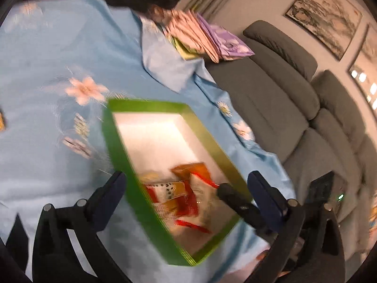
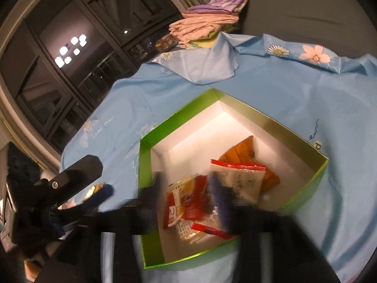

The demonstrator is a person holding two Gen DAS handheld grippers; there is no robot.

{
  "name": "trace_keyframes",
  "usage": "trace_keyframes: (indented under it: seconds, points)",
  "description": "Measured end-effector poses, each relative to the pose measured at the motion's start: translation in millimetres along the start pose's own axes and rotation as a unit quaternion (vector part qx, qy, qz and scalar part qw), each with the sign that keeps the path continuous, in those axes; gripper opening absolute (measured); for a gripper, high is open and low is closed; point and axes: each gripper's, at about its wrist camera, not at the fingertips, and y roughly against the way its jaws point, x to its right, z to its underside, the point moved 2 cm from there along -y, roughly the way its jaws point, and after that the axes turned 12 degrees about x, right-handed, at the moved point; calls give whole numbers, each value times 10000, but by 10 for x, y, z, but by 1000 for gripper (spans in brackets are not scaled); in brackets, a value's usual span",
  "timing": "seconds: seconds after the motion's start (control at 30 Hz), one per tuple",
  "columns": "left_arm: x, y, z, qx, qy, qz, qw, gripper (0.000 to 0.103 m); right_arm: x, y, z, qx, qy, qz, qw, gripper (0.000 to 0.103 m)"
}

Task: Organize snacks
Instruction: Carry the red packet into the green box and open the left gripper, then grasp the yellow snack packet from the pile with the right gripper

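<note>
Snack packets lie piled in the near end of the green box; light, crinkly, slippery, so best pinched at a sealed edge. Left gripper spread wide over that end, empty; right gripper parted above the packets, holding nothing.

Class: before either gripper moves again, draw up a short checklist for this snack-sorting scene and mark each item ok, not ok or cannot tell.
1. Left gripper empty, jaws open: ok.
2. Right gripper empty: ok; jaws apart, blurred.
3. Snack packets lie inside the green box: ok.
4. Green box flat on the blue floral cloth: ok.
5. Far half of the box free for more packets: ok.
6. All snacks collected: cannot tell; something small lies at the left edge of the left view.
</note>
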Motion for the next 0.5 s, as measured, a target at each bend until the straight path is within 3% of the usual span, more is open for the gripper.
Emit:
trace_keyframes:
  seconds: [0.07,0.37,0.5]
  points:
    - [-70,124,-23,79,-161,-180,9997,103,-52,38,18,72,-1,-41,10000,95]
    - [-684,908,105,326,-413,-1409,9886,103,-526,-113,247,-375,2,-334,9987,102]
    - [-972,1280,197,514,-499,-2025,9767,103,-887,-259,446,-717,30,-621,9955,102]
